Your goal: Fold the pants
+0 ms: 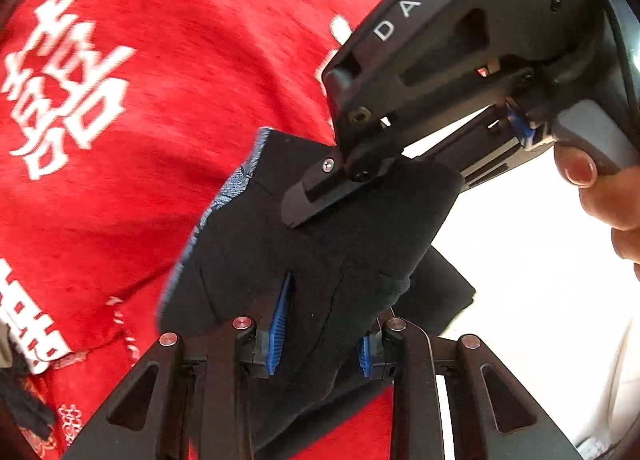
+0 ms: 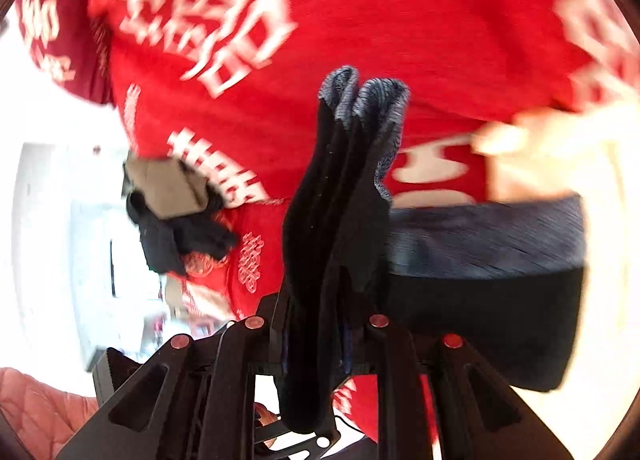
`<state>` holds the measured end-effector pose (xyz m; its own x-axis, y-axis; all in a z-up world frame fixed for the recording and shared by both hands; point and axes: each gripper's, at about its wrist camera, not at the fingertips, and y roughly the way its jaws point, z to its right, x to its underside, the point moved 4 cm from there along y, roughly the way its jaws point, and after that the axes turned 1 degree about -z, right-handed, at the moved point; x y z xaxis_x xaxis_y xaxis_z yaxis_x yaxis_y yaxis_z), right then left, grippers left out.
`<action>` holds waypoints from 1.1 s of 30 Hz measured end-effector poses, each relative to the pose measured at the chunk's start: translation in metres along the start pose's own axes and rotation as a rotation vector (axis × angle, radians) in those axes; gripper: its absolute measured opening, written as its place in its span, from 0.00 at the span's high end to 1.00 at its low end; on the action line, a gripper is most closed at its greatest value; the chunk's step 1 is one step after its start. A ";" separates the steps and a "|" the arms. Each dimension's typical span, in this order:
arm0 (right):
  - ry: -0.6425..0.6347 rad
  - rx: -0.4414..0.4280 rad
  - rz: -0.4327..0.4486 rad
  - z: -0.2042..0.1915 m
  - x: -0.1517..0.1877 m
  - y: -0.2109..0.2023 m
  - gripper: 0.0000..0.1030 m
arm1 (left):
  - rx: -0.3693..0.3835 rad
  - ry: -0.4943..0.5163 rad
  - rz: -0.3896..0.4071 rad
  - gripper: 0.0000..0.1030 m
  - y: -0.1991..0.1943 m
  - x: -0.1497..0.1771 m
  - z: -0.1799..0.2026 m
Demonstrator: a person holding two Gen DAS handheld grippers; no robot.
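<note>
Pants sit nearest in my left wrist view: black fabric, bunched and doubled over, with a grey-blue ribbed band running along the upper left edge. My left gripper is clamped on this bundle, blue pads pressing the cloth from both sides. Beyond it, my right gripper bites the same fabric higher up, fingers closed flat over the fold; my right hand shows on its handle. In the right wrist view the pants stand upright between closed fingers in several stacked layers, grey ribbed edges at the top, with a further black and grey panel stretching to the right. Behind everything is a red cloth printed with white characters. The garment hangs in the air, on no surface.
</note>
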<state>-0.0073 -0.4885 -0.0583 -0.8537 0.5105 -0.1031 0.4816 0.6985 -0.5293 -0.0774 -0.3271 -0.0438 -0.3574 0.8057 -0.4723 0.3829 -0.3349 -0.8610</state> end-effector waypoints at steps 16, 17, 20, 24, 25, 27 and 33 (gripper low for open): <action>0.151 0.120 0.036 0.144 0.064 -0.009 0.79 | 0.081 0.010 -0.151 0.41 0.015 0.042 0.021; 0.140 0.142 0.040 0.142 0.066 -0.010 0.79 | 0.087 0.004 -0.154 0.41 0.009 0.047 0.020; 0.116 0.216 0.048 0.134 0.072 -0.019 0.77 | 0.057 -0.046 -0.150 0.40 -0.010 0.059 -0.004; 0.088 0.415 0.042 0.129 0.083 -0.032 0.74 | -0.023 -0.176 -0.184 0.40 -0.013 0.069 -0.066; 0.082 0.444 0.049 0.126 0.083 -0.035 0.74 | -0.046 -0.224 -0.204 0.40 -0.009 0.073 -0.084; 0.070 0.516 0.088 0.118 0.087 -0.047 0.74 | -0.071 -0.288 -0.239 0.40 0.001 0.083 -0.106; 0.023 0.502 0.127 0.085 0.084 -0.042 0.74 | -0.061 -0.421 -0.344 0.33 0.033 0.125 -0.134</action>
<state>-0.1166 -0.5178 -0.1163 -0.7877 0.5901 -0.1772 0.4218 0.3068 -0.8532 0.0050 -0.1721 -0.1059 -0.7757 0.5948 -0.2111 0.2279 -0.0479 -0.9725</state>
